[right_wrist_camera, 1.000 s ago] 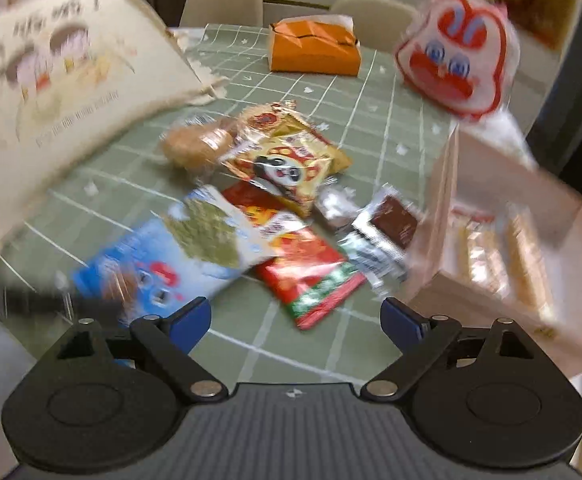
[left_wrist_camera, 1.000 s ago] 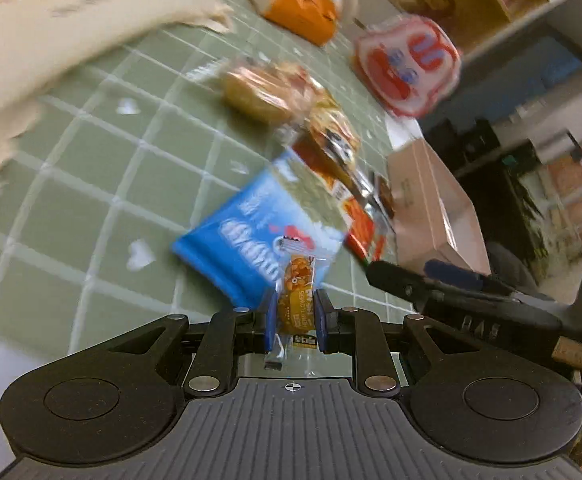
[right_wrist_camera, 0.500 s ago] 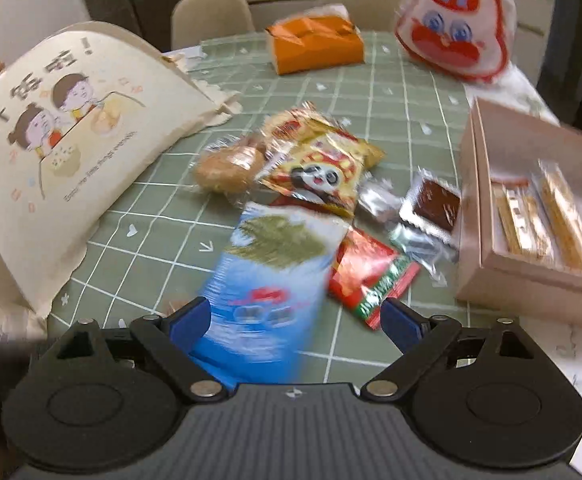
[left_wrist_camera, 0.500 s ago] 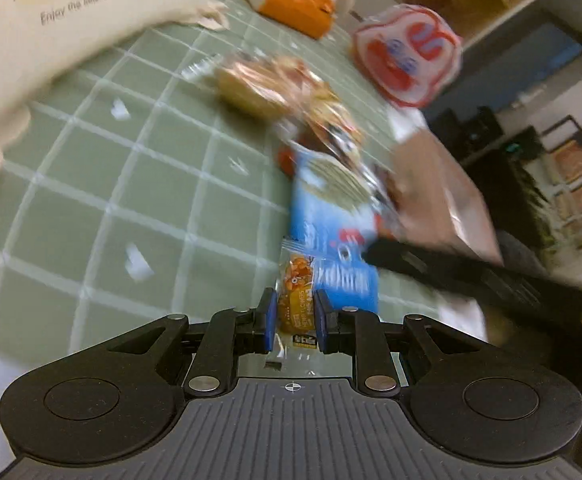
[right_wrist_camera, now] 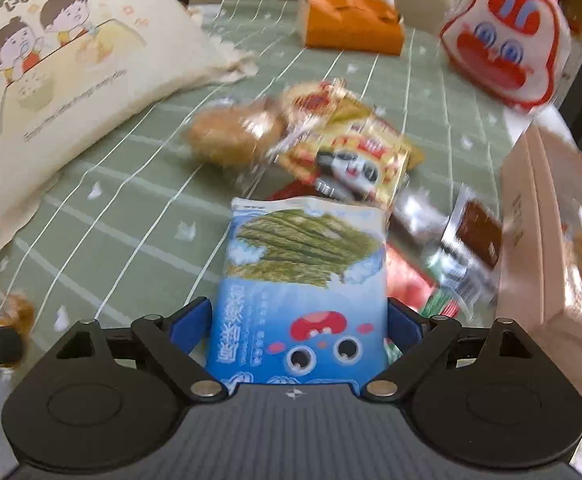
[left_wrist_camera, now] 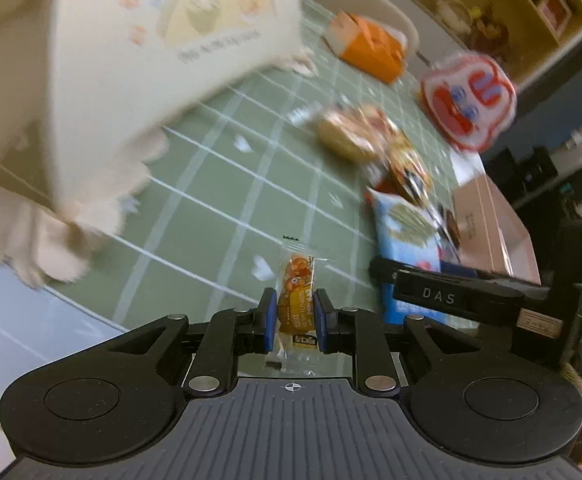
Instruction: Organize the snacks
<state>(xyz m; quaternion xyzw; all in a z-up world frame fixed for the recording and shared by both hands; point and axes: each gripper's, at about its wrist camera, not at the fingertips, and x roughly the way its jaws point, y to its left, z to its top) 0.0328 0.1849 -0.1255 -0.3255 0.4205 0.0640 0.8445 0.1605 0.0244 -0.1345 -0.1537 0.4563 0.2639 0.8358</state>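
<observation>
- Right now the blue packet (right_wrist_camera: 303,292) lies flat on the green checked tablecloth (right_wrist_camera: 123,224), directly between the two blue pads of the right gripper (right_wrist_camera: 299,320), with its long axis running straight away from the gripper along the line of the fingers.
- Those jaws are spread wide and closing; the packet sits in the gap, and the pads look just beside its side edges, though I cannot tell whether they press it yet.
- Clearly the right gripper is the nearer one to this packet; seen from the left wrist view it reaches across in front of the packet's near end (left_wrist_camera: 407,248).
- Meanwhile the left gripper (left_wrist_camera: 295,320) has its fingers nearly together, pinching a small orange sachet (left_wrist_camera: 297,296) upright, held above the cloth.
- Just beyond the blue packet's far end lies the rest of the pile: a yellow panda bag (right_wrist_camera: 355,160) touching or overlapping that far edge, a wrapped bun (right_wrist_camera: 231,136) behind to the left, and a red packet (right_wrist_camera: 407,284) partly tucked beside its right edge.
- Further right sit a brown-and-silver sachet (right_wrist_camera: 475,240) and an open pink box (right_wrist_camera: 539,208) with bars inside, probably where snacks go.
- To my eye the red packet by the right pad is the main snag, since it could be caught with the grip.
- Left of the pile the cloth is bare up to a cream printed pillow (right_wrist_camera: 51,72); an orange box (right_wrist_camera: 351,24) and a red-and-white rabbit bag (right_wrist_camera: 503,44) stand well apart at the back.
</observation>
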